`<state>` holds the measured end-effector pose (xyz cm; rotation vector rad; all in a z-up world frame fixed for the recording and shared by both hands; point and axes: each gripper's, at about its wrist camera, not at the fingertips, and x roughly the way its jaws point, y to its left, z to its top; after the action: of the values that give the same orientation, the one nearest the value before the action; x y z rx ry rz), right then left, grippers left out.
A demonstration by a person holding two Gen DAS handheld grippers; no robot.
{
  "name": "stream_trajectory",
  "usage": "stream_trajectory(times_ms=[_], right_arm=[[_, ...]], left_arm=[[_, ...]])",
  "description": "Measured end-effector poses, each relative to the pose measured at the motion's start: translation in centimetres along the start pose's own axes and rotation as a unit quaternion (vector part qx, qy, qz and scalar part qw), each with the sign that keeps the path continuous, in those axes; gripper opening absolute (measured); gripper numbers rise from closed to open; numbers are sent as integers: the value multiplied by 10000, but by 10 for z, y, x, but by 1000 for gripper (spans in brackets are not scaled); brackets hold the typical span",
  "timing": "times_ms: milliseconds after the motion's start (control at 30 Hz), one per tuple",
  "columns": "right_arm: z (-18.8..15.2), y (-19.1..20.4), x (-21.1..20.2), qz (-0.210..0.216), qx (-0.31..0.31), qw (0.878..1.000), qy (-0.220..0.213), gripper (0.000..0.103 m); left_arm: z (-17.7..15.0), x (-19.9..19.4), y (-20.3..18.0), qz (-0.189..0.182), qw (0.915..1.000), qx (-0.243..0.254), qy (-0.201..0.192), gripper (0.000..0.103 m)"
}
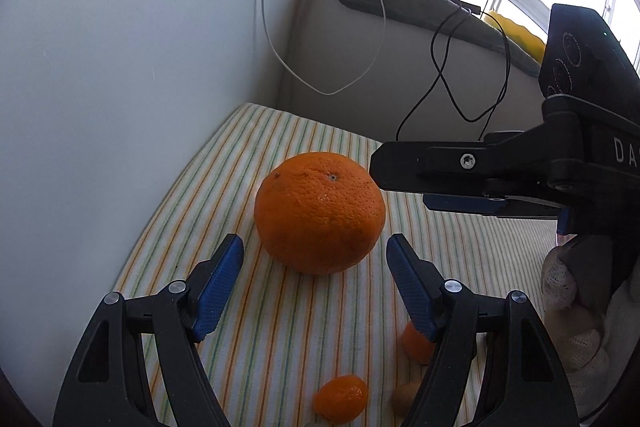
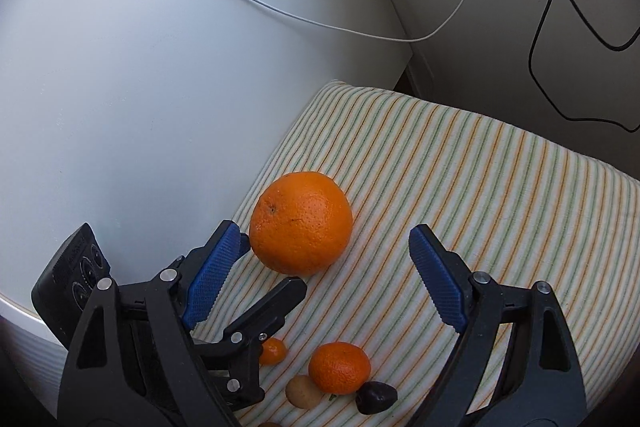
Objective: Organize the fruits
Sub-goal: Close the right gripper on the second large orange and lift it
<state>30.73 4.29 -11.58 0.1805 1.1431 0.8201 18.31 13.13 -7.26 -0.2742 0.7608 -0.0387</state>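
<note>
While both grippers hang over the striped cloth (image 2: 460, 179), the holdings read as follows.

Item 1: large orange (image 1: 320, 213), resting on the cloth near the white wall (image 1: 120, 47). Left wrist view places it just ahead of the left gripper (image 1: 315, 263), between the tips of the blue pads (image 1: 218, 287) but apart from both. Right wrist view places it at 11 o'clock from the right gripper (image 2: 328, 251), with the left-hand pad tip just beside its rind; contact cannot be told.

Item 2: small mandarin (image 2: 339, 367), on the cloth at 6 o'clock from the large orange.

Item 3: smaller orange fruit (image 2: 273, 351), at 9 o'clock from the mandarin, partly hidden by the left gripper's finger.

Item 4: tan round fruit (image 2: 302, 391), touching the mandarin at its 7 o'clock.

Item 5: dark fruit (image 2: 376, 398), touching the mandarin at its 5 o'clock.

Left gripper: jaws wide, holding nothing.

Right gripper: jaws wide, holding nothing; a hand in a white knit glove (image 1: 568, 311) grips its handle.

Background: white cable (image 2: 280, 11) and black cable (image 2: 552, 7) hanging against the wall.
</note>
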Motion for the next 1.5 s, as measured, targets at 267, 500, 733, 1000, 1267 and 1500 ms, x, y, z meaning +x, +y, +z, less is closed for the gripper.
stream_trajectory(times_ms=[267,500,733,1000,1267,1500], right_arm=[[7,-1,19,142,120,9997,141,87],[9,3,28,150,84,9996,221,83],[11,-6,36,283,278,9987,326,78],[12,-5,38,524,304,9974,393,66],[10,-3,33,531,297,9974,398,64],[7,-3,26,524,324,9973,389,63]], left_arm=[[2,6,4,-97,9998,-69,133,74],[6,11,6,-186,9996,-119,155,75],[8,17,7,-323,9990,-116,290,74],[8,20,6,-283,9991,-117,293,73],[7,18,3,-259,9993,-50,266,72],[5,11,-3,-280,9993,-28,230,72]])
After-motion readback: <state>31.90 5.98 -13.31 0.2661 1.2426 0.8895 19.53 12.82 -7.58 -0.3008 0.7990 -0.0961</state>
